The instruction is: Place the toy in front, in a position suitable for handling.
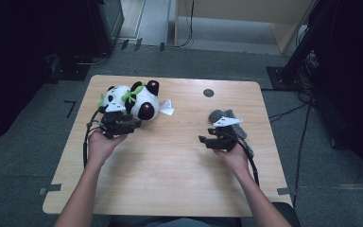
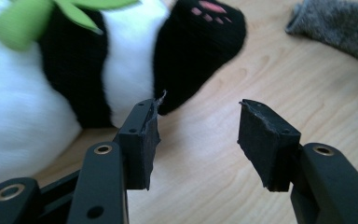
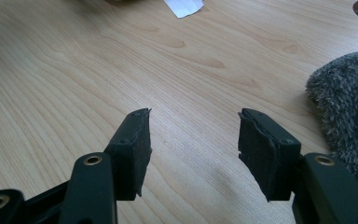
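Riding the left tongs (image 2: 198,135), their camera catches the panda's pink-padded paw (image 2: 200,32).

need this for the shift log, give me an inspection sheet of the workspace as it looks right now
surface: light wooden table, bare in the middle, a dark round spot near its far edge
job's things: panda plush lying at far left with a white tag; grey sock crumpled at right
clutter: nothing seen
grippers: left gripper open beside the panda plush, nothing between its fingers; right gripper open over bare wood, the grey sock just beside it
cables: a black cable trails from each gripper; more cables on the floor at right
surroundings: grey carpet floor, dark stands at both sides
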### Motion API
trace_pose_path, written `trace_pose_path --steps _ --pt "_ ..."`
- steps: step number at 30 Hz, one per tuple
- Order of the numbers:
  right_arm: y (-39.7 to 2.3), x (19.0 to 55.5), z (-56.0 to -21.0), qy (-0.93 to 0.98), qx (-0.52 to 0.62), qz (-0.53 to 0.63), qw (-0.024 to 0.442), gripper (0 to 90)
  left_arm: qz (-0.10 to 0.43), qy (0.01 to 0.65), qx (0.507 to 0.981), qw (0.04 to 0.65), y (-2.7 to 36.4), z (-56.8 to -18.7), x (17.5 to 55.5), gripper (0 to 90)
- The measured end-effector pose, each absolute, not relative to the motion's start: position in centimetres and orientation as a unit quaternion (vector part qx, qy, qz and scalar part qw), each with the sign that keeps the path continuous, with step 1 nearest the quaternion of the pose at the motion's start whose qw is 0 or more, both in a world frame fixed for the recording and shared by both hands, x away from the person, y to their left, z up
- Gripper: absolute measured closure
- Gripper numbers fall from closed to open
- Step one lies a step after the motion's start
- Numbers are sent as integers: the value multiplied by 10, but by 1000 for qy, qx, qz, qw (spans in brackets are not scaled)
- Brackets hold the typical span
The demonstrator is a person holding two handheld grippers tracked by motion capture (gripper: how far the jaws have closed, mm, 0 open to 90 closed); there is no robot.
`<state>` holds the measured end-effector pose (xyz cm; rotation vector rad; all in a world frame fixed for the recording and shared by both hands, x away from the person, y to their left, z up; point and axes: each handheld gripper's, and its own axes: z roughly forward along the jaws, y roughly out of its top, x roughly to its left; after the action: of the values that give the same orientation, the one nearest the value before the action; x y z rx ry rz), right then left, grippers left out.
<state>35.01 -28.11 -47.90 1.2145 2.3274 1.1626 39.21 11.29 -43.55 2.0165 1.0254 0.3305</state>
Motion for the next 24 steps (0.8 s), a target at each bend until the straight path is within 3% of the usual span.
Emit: trace_pose_path --steps 17,24 --pt "-286 351 -478 802 424 399 135 461 176 423 795 398 137 -411 426 464" --pt "-289 352 -477 801 423 400 138 480 187 422 791 401 143 -405 443 502"
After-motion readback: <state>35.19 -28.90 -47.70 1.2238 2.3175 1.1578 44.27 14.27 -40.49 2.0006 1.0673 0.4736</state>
